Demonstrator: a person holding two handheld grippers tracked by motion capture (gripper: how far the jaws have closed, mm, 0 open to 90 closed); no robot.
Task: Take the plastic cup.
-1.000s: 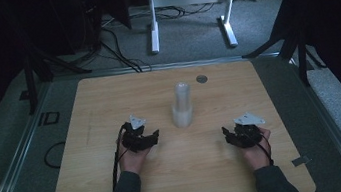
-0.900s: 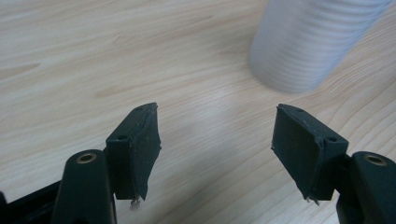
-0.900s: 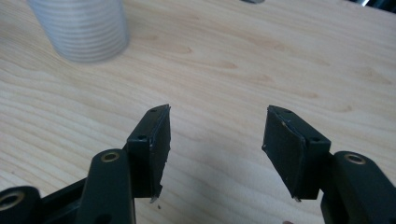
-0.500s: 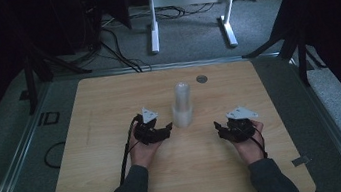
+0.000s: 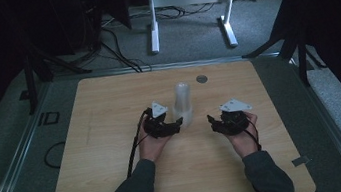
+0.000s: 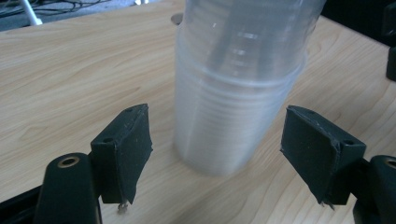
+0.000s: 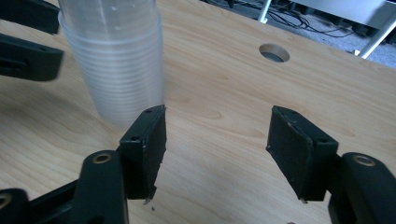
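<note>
— Where's the stack of clear cups [image 5: 182,103]?
— Upright mid-counter [image 5: 105,150], just at 1 o'clock from the left gripper [image 5: 178,122], whose jaws gape wide on either side of its base, not touching.
— And the right gripper [image 5: 211,120]?
— At the stack's 4 o'clock, jaws wide apart, holding nothing.

The stack of clear cups [image 5: 182,103] stands upright mid-counter [image 5: 98,136], the one obstacle between the two hands. The left gripper [image 6: 217,140] has its jaws wide either side of the stack, with bare wood in both gaps; the right gripper [image 7: 217,140] faces open counter, the stack off beside its jaw, a round hole [image 7: 274,52] farther on
</note>
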